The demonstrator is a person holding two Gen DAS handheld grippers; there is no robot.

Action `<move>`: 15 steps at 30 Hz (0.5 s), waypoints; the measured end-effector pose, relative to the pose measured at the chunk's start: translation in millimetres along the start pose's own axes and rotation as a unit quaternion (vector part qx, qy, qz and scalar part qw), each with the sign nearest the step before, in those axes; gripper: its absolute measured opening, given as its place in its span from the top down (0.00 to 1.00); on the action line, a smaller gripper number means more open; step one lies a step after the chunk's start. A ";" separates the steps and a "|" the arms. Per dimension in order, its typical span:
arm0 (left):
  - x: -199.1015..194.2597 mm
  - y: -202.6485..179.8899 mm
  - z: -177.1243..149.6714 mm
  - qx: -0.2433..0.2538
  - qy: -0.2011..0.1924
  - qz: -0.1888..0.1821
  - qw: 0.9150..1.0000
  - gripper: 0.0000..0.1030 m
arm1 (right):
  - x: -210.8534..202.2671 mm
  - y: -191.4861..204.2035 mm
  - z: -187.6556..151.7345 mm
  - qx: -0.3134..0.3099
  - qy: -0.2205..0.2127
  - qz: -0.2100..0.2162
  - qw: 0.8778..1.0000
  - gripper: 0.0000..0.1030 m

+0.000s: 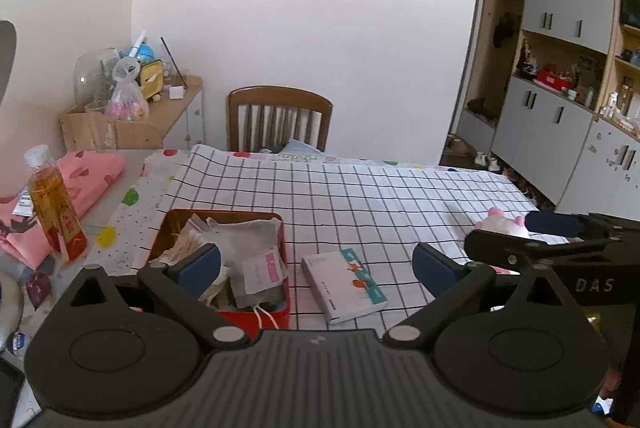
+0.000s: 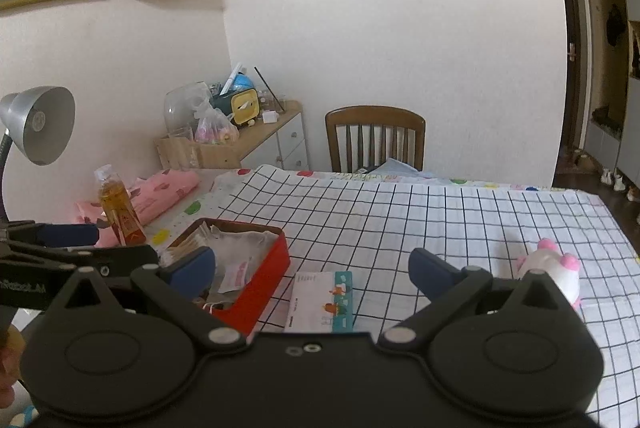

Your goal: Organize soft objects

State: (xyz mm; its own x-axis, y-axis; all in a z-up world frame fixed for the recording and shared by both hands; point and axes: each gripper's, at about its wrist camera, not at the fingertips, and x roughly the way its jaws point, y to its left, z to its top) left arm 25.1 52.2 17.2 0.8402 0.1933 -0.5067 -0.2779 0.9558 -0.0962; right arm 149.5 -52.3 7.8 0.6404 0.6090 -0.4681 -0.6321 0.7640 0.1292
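A red tin [image 1: 280, 312] on the checked tablecloth [image 1: 360, 195] holds crumpled grey and white cloth pouches [image 1: 248, 244]. Right of it lies a small printed packet [image 1: 344, 284]. A pink and white plush toy [image 2: 556, 268] lies alone on the cloth at the right, also seen as the plush toy [image 1: 504, 222]. My left gripper [image 1: 316, 266] is open above the tin and the packet with nothing between its fingers. My right gripper [image 2: 312, 270] is open too, over the packet [image 2: 324, 300] and the tin [image 2: 276, 268], and it is empty. The plush sits just right of its right finger.
A bottle of amber liquid [image 2: 118, 211] and folded pink cloth [image 2: 164, 187] lie at the table's left. A grey desk lamp [image 2: 40, 123] stands at the far left. A wooden chair [image 2: 374, 135] is behind the table. A cluttered sideboard [image 2: 256, 135] lines the wall.
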 end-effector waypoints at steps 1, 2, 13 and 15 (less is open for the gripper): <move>0.2 0.4 0.3 0.000 -0.001 0.002 1.000 0.00 | -0.4 0.0 -0.8 0.000 0.000 0.000 1.000 0.00; 0.4 1.3 0.3 -0.002 0.000 0.002 1.000 0.00 | -0.9 0.3 -1.5 -0.001 0.000 -0.001 1.000 0.00; -1.1 0.1 -1.3 0.003 0.000 0.008 1.000 0.00 | -2.5 2.2 -1.6 -0.002 -0.002 0.003 1.000 0.00; -0.8 0.9 -0.8 0.001 0.002 0.006 1.000 0.00 | -2.8 2.7 -1.7 -0.003 -0.002 0.005 1.000 0.00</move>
State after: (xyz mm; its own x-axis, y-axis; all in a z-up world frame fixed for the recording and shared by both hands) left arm 23.8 52.7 16.9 0.8349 0.2042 -0.5111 -0.2871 0.9539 -0.0879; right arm 145.2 -52.3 8.0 0.6359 0.6168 -0.4638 -0.6409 0.7569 0.1278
